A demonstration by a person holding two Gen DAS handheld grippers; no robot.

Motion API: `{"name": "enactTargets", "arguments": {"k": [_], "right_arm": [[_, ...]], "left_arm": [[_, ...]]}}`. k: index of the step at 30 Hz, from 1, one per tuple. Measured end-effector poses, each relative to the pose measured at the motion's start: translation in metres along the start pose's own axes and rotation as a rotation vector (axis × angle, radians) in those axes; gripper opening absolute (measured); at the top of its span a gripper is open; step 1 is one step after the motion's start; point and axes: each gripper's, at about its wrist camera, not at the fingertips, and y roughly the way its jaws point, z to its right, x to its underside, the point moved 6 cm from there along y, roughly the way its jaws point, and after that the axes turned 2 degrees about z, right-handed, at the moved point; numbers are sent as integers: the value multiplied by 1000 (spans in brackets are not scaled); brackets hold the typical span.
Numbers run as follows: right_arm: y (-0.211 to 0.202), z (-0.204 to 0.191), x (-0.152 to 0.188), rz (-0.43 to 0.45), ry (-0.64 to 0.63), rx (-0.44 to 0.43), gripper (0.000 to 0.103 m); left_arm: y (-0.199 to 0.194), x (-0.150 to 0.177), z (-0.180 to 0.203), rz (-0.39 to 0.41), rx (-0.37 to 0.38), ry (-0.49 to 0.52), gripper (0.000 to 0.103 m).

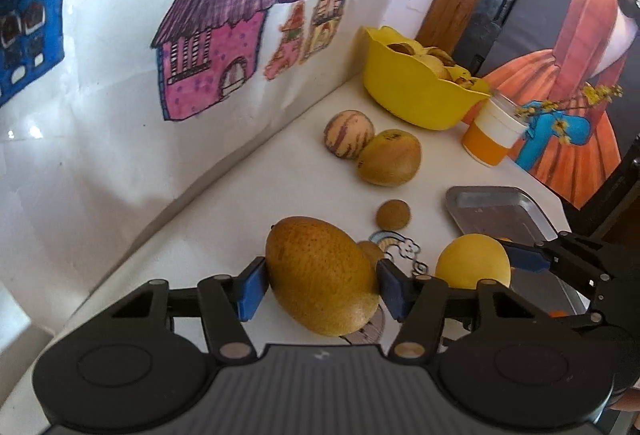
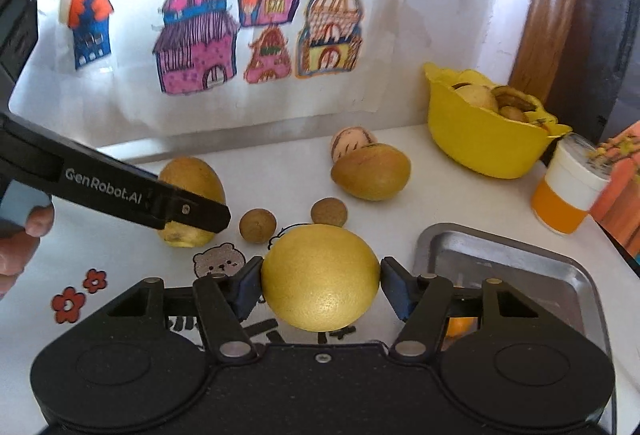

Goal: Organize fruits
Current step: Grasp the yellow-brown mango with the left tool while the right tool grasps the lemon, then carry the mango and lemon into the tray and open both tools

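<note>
My left gripper (image 1: 320, 285) is shut on a large yellow-brown mango (image 1: 322, 275), also seen in the right wrist view (image 2: 188, 201) behind the left gripper's finger (image 2: 192, 213). My right gripper (image 2: 320, 283) is shut on a round yellow fruit (image 2: 320, 277), which also shows in the left wrist view (image 1: 474, 263). On the white table lie a second mango (image 2: 370, 171), a striped pale fruit (image 2: 352, 141) and two small brown round fruits (image 2: 258, 225) (image 2: 329, 212). A yellow bowl (image 2: 486, 147) at the back right holds several fruits.
A metal tray (image 2: 516, 263) sits at the right, with something orange (image 2: 460, 327) in it behind my right gripper. An orange-and-white cup (image 2: 568, 191) stands by the bowl. A wall with house drawings (image 2: 196, 39) bounds the back. A picture (image 1: 580, 83) leans at the right.
</note>
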Motion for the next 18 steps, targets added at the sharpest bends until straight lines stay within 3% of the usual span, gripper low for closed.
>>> {"name": "enactTargets", "arguments": {"k": [9,16,18], "right_arm": [[-67,47,5,89,68,122,64],[-104,100,37,104,172,221,62],[-112,114,51,101,202,244,57]], "left_arm": [[-24,5,35,20,41,55,63],[-30,5,83,37,95,89,63],[-28,8,97,31,117,103,63]]}}
